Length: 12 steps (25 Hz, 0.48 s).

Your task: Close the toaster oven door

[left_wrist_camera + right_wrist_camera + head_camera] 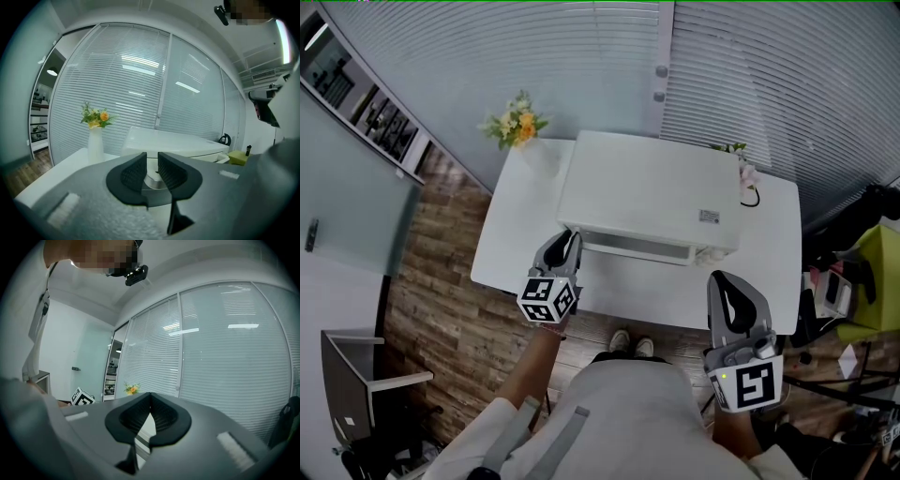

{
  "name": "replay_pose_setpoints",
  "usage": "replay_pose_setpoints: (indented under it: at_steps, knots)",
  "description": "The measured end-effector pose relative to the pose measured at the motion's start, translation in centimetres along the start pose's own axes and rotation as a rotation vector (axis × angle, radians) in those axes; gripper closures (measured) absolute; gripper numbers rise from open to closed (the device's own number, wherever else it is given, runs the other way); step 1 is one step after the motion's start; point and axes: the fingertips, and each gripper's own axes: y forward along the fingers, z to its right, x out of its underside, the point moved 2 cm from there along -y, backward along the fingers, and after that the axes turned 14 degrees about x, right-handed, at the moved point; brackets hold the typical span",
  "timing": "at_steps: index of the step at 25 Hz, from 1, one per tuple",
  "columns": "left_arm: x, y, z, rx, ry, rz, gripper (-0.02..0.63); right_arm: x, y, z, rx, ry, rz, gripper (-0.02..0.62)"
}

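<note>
A white toaster oven (647,192) stands on a white table (520,239), its front facing me, with a long white handle (642,247) along the front. My left gripper (565,246) sits at the handle's left end. In the left gripper view its jaws (152,165) stand a narrow gap apart, with a rounded silver-white part of the oven front (152,180) showing through the gap; the pads do not visibly press on it. My right gripper (727,286) hangs over the table's near right edge, apart from the oven, its tips (150,401) touching with nothing between them.
A white vase of yellow flowers (521,127) stands at the table's back left corner, also in the left gripper view (95,140). A black cable and a small flower (748,183) lie by the oven's right side. Blinds and glass stand behind; clutter (862,281) fills the right.
</note>
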Motion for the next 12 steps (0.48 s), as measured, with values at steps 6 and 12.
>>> replay_pose_setpoints:
  at_steps: [6,12]
  knots:
    - [-2.2,-0.6,1.6,0.014,0.017,0.016,0.546,0.0,0.0,0.3,0.012,0.001,-0.003,0.592]
    - [-4.8,-1.2,4.3,0.042,0.071,0.038,0.549,0.3,-0.1,0.6,0.02,0.0,-0.012,0.592]
